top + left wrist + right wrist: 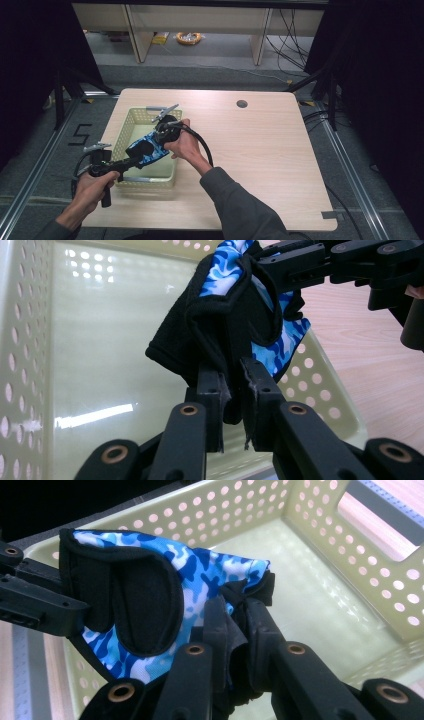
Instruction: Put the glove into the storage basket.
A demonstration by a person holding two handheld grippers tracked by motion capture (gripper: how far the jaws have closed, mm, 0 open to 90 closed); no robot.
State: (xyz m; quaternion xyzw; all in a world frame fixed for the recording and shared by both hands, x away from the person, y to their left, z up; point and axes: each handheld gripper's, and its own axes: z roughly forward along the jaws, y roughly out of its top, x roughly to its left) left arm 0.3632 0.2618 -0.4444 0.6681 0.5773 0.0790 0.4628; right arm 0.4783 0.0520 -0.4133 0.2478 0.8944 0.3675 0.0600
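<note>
Wooden table (pixel 260 165) carries a pale basket (pixel 131 117). Above it, both hands reach inward; the left gripper (pixel 231 390) and the right gripper (pixel 235 611) each pinch the blue camouflage glove (pixel 146 150) tightly.

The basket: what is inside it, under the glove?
The pale green perforated basket shows a bare, shiny floor below the blue camouflage glove, which both claws hold above it. The glove and claws cover part of the floor, so that part cannot be checked.
</note>
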